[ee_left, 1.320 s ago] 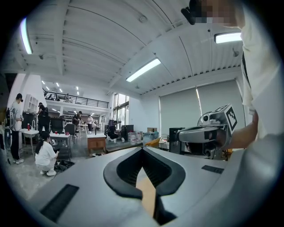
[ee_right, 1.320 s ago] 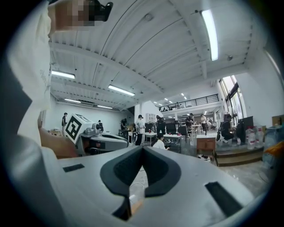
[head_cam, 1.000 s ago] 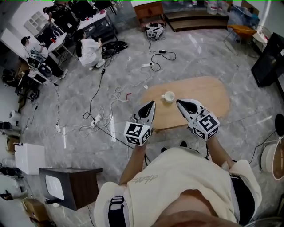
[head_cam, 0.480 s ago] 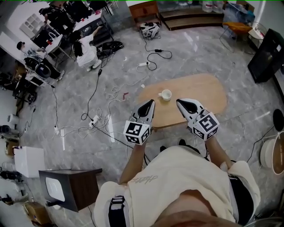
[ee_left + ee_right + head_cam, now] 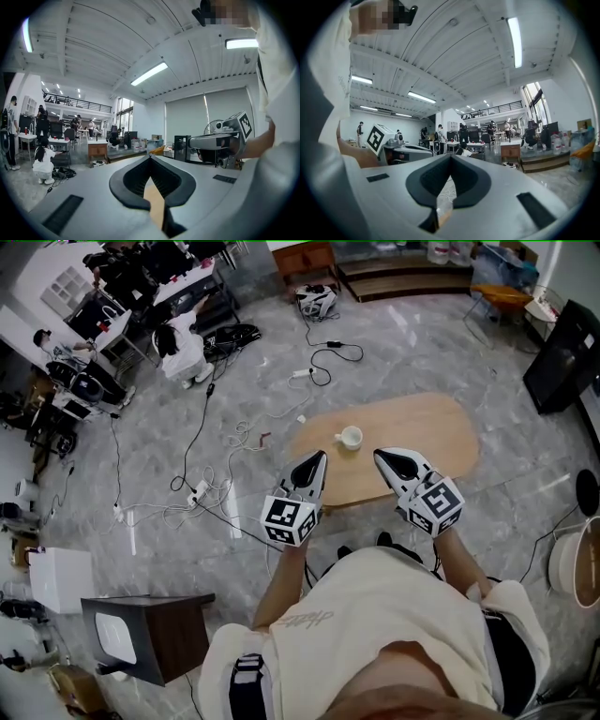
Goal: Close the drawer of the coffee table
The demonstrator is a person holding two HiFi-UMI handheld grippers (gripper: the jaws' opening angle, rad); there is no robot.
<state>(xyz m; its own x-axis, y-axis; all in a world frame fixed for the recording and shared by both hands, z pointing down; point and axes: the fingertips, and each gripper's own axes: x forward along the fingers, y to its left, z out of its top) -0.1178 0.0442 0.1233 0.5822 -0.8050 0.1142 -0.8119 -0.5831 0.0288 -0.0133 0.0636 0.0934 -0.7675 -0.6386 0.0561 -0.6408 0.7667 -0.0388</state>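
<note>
Lettering [image 5: 305,619] on shirt [image 5: 403,606] unreadable; cup [image 5: 352,438] on coffee table [image 5: 431,442]

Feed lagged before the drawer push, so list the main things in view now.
oval light wooden coffee table: one, tan, middle of view, drawer not visible
white ceramic cup: one, white, on the table's left part
loose cables with power strips: several, black and white, on grey marble floor left of table
dark brown cabinet: one, lower left
white box: one, far left
left gripper: one, black-white, jaws shut, empty
right gripper: one, black-white, jaws shut, empty
</note>
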